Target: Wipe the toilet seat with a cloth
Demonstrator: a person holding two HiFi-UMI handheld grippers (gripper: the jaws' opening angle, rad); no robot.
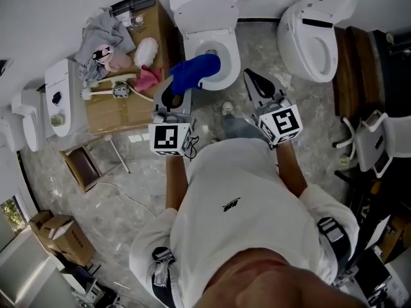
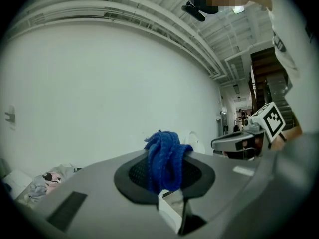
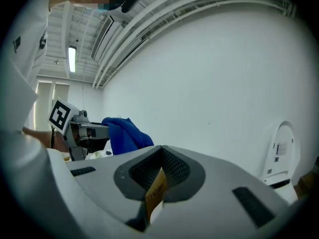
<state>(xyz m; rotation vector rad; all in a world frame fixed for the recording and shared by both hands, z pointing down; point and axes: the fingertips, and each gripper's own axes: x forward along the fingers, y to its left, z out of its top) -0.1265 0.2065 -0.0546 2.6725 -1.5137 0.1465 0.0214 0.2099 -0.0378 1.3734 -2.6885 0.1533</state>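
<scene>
Blue cloth (image 1: 194, 69) is pinched in the closed jaws of the left gripper (image 1: 171, 92), bunched and running away from them toward the toilet seat (image 1: 230, 61), its far end over the seat's near-left rim, though contact cannot be confirmed. Beside it the right gripper (image 1: 252, 77) hangs empty, jaws together on nothing, just off the bowl's right edge. The left hand looks set to wipe: the seat lies straight ahead of its jaws, so pressing forward and down, then sweeping round the ring, seems needed.
</scene>
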